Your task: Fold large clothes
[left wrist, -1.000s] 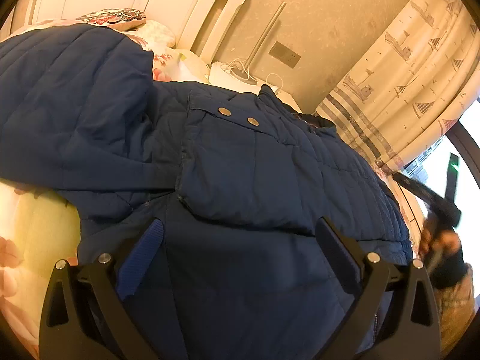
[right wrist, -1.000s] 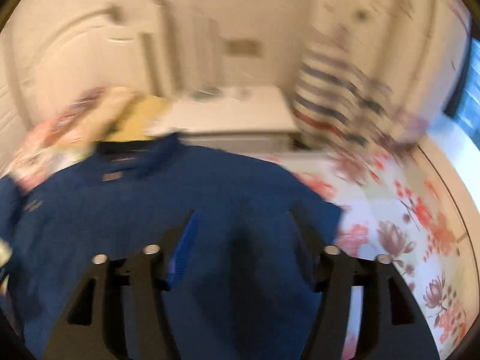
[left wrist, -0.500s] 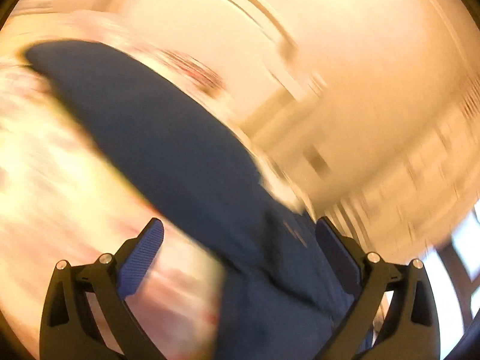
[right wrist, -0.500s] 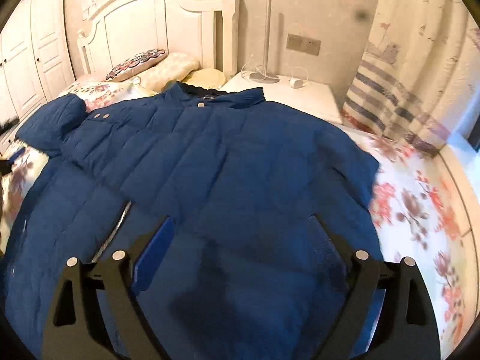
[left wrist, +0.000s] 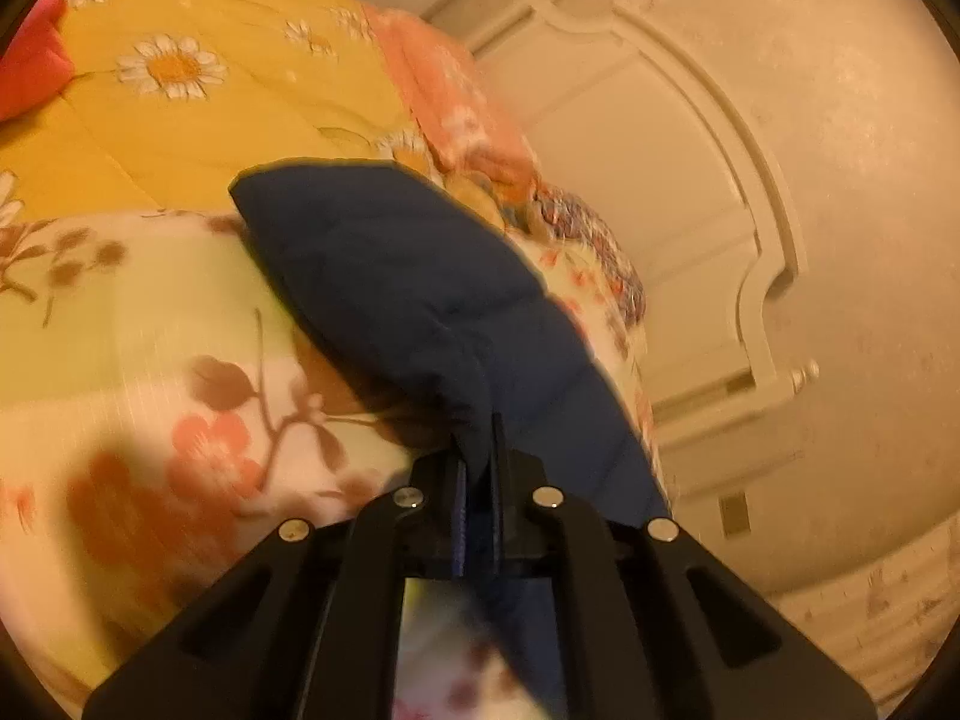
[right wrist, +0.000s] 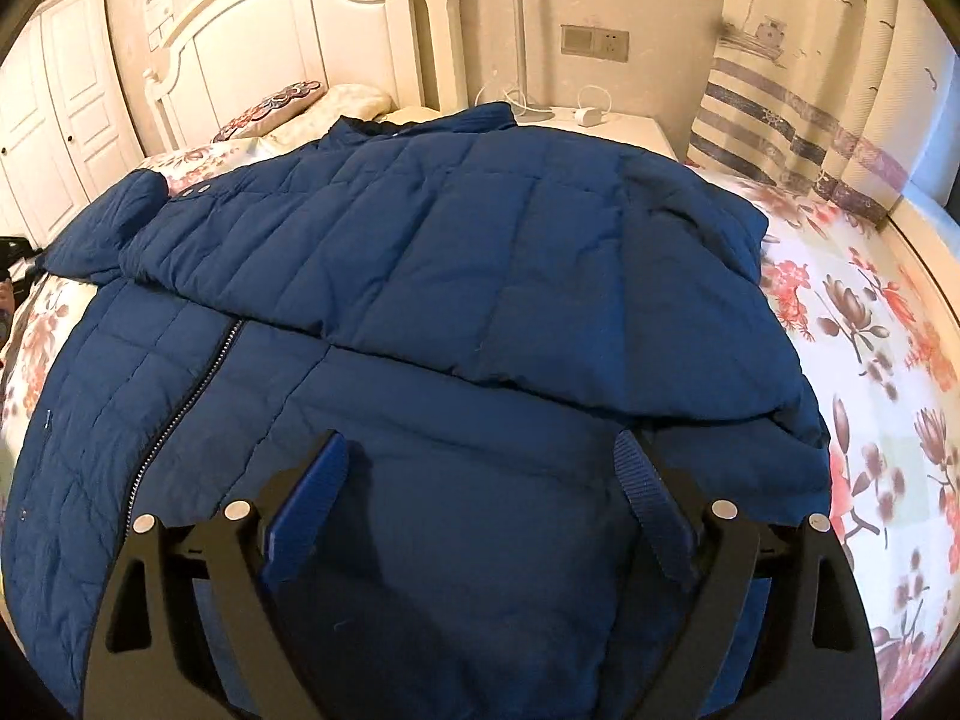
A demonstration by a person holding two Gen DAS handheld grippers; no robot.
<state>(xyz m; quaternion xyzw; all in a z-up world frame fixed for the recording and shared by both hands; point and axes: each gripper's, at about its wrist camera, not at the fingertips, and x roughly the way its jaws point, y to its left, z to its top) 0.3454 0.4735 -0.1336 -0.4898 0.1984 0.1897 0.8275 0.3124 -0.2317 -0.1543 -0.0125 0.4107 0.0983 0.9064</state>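
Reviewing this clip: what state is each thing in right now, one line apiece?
Navy quilted puffer jacket: spread on the bed, one side folded across the front, zipper partly showing.
Jacket's navy sleeve: pinched and lifted off the bedding.
Left hand-held gripper: shut on the sleeve.
Right hand-held gripper: open, above the jacket's lower part, holding nothing.
Floral bedsheet: flat under the jacket.

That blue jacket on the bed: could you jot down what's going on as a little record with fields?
garment: navy quilted jacket, spread over the floral bedsheet
fold so far: one side lies folded across the body
zipper: part of zipper shows on the lower front
left claw: shut, pinching the sleeve
right claw: open, above the jacket's lower part, holding nothing
behind: white headboard, nightstand, striped curtain
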